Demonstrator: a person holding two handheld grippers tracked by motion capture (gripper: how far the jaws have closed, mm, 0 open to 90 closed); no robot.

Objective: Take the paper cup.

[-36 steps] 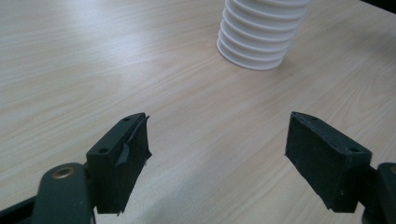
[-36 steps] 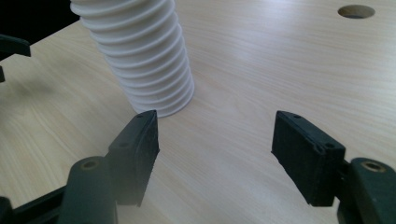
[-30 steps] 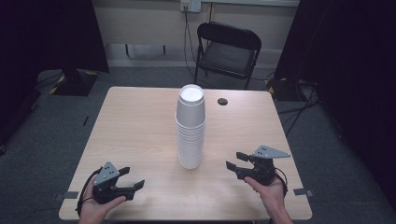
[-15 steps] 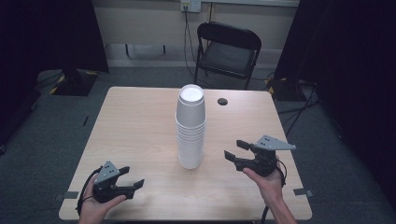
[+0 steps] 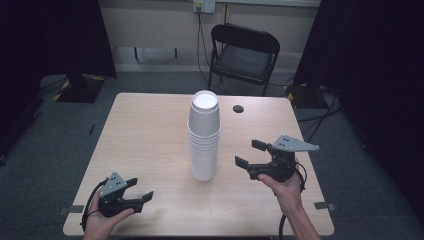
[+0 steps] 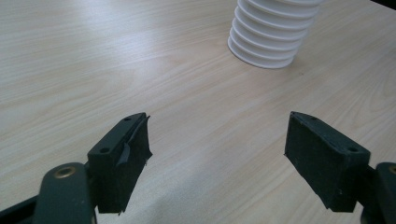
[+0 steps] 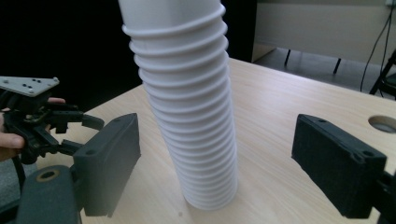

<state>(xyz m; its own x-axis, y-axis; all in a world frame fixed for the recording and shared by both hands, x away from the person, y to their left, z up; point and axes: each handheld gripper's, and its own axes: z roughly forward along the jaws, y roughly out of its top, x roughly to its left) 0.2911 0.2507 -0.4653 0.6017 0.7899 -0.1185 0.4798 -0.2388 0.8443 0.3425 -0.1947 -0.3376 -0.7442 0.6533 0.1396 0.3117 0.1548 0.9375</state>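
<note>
- High view: one stack of white cups (image 5: 204, 137) stands upright mid-table (image 5: 140, 140), long axis vertical, cups nested mouth-down, flat bases up.
- Cup count: too closely ribbed to tell exactly.
- Two grippers: left gripper (image 5: 139, 190) near the front edge, jaws apart, empty.
- Right gripper (image 5: 251, 153) beside the stack, jaws spread, not touching it.

The stack of cups (image 5: 204, 137) is plain white with ribbed rims. The desk (image 5: 145, 135) is pale wood with fine grain. Both tongs, left (image 5: 134, 190) and right (image 5: 251, 153), are black; the right carries a grey plate.
</note>
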